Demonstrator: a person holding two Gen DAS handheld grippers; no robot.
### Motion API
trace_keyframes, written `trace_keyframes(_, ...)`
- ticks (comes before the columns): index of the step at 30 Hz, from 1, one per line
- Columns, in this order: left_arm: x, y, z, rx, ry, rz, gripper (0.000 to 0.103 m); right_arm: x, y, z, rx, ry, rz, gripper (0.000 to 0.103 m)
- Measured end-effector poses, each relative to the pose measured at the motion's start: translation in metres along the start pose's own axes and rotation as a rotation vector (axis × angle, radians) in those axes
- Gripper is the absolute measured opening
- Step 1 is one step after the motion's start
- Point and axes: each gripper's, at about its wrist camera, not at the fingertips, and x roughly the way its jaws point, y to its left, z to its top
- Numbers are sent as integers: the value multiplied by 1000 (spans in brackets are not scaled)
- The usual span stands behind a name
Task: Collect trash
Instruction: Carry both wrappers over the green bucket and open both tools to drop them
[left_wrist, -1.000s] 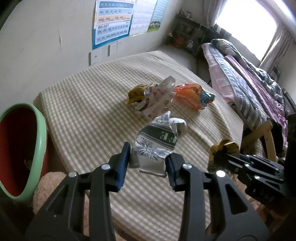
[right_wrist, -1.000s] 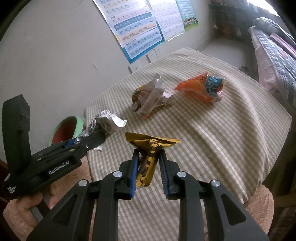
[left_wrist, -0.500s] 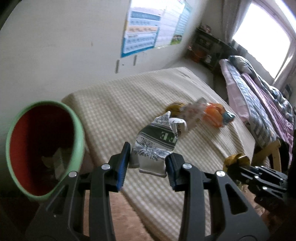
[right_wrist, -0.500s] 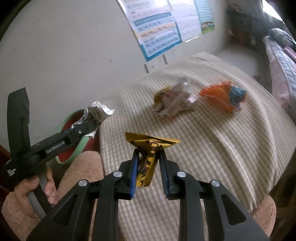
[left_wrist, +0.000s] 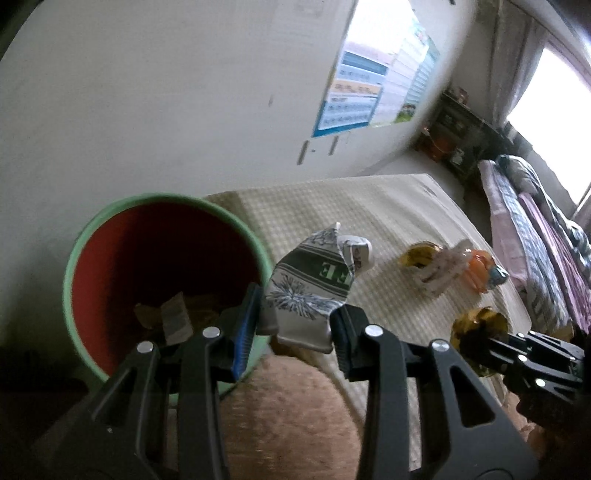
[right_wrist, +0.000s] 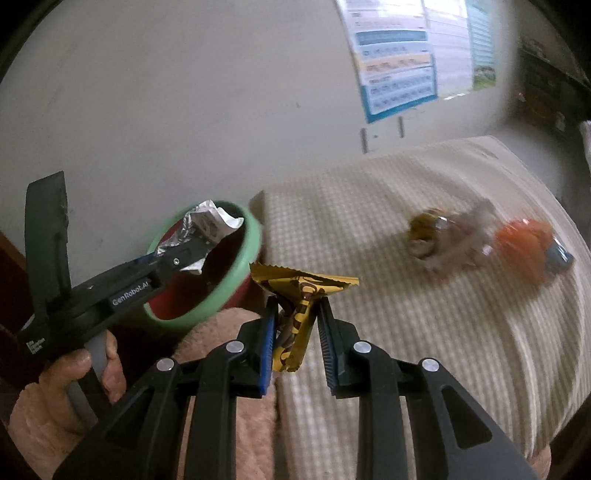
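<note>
My left gripper (left_wrist: 295, 325) is shut on a crumpled grey-and-white wrapper (left_wrist: 314, 288) with green print, held just right of the bin's rim. The bin (left_wrist: 92, 236) is green outside and red inside, with scraps at its bottom. In the right wrist view the left gripper (right_wrist: 192, 251) holds that silvery wrapper (right_wrist: 207, 221) over the bin (right_wrist: 247, 254). My right gripper (right_wrist: 297, 332) is shut on a yellow-and-brown wrapper (right_wrist: 299, 306), above the table's near left corner. In the left wrist view it appears at the lower right as the right gripper (left_wrist: 476, 336).
On the checked tablecloth (left_wrist: 369, 214) lie a yellow wrapper (left_wrist: 417, 254), a pale crumpled wrapper (left_wrist: 443, 269) and an orange bag (left_wrist: 480, 266). A fluffy pink cushion (left_wrist: 288, 413) lies below the grippers. A bed (left_wrist: 535, 229) stands at the right, posters (right_wrist: 402, 59) on the wall.
Both grippers have swung left from over the table toward the bin, each still holding its wrapper. The bin now fills more of the left wrist view, and the wrists have rolled.
</note>
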Motion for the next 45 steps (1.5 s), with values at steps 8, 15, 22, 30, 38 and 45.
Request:
trace_keyframes(8, -2, 44, -6, -82, 4, 44, 35, 27, 35, 21, -75, 31, 39, 22)
trace_keyframes(15, -1, 69, -14, -131, 20, 62, 35, 47, 61, 33, -108, 60, 83, 23)
trace_keyframes(22, 1, 83, -19, -164, 30, 71, 35, 62, 75, 37, -160, 75, 79, 23)
trace_keyframes(30, 1, 97, -20, -196, 29, 87, 35, 79, 80, 42, -137, 107, 120, 23)
trace_keyframes(38, 3, 111, -15, -216, 29, 126, 35, 97, 92, 59, -138, 120, 163, 23)
trace_keyframes(45, 1, 123, -15, -240, 25, 148, 35, 109, 99, 57, -131, 142, 173, 24)
